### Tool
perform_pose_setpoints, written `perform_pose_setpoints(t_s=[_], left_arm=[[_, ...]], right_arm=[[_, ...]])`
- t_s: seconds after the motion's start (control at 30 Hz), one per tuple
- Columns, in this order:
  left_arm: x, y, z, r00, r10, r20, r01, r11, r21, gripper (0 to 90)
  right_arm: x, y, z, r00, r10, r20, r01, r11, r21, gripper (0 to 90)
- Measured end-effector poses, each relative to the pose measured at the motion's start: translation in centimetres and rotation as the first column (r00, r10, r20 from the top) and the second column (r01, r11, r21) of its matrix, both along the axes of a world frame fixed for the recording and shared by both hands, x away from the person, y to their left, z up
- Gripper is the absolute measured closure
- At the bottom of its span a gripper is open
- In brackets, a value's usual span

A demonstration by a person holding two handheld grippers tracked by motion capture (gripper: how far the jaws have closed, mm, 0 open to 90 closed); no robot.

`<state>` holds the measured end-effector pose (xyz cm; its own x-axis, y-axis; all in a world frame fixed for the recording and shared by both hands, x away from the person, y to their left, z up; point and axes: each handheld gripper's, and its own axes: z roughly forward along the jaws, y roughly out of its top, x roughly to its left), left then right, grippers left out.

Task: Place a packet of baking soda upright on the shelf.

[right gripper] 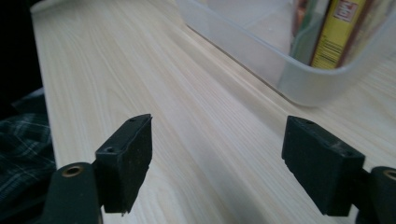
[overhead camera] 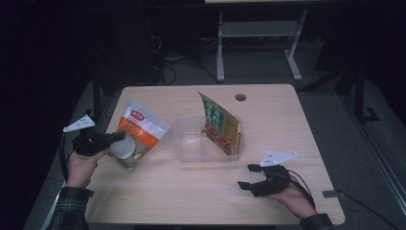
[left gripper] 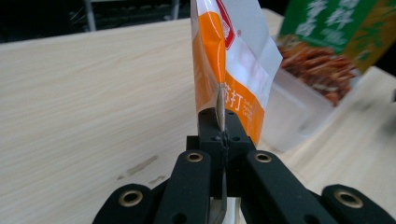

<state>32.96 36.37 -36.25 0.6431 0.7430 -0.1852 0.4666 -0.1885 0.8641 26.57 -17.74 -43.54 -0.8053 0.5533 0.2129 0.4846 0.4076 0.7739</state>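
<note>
Left of the clear plastic tub, near the wooden table's left edge, the left gripper is held in the person's left hand, a plaid sleeve showing at the wrist. Its jaws are pressed together on the edge of an orange-and-white snack pouch — in the left gripper view the pouch's thin sealed edge runs straight down into the closed black jaws of the left gripper. The pouch is tilted, its upper end leaning away from the person and its lower corner close to the table just left of the tub; whether that corner touches the wood cannot be told.

At the middle of the table the tub sits open, low-walled and see-through. A green-and-yellow food packet stands tilted inside it, against the tub's right wall, its top corner rising above the rim. In the left gripper view this packet shows a picture of reddish-brown food.

Right of the tub and nearer the person, the right gripper rests low over the table in the right hand, a grey three-cornered plate on top. Its jaws are spread wide with nothing between them — bare wood shows in the gap in the right gripper view, with the tub's corner beyond.
</note>
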Motion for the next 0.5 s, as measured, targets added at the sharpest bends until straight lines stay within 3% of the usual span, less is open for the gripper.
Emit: perform_pose_setpoints(t_s=[0.3, 0.5], left_arm=[[-3.1, -3.0, 2.0, 0.9951, -0.088, 0.046, 0.088, 0.9961, 0.007, 89.9], [-4.4, -5.8, 2.1, 0.9832, -0.176, 0.046, 0.177, 0.9843, -0.004, 89.9]], right_arm=[[0.5, 2.0, 0.2, 0.9992, 0.040, 0.000, -0.040, 0.999, 0.030, 23.6], [0.6, 3.5, 0.9, 0.9966, 0.082, 0.014, -0.083, 0.993, 0.080, 25.0]])
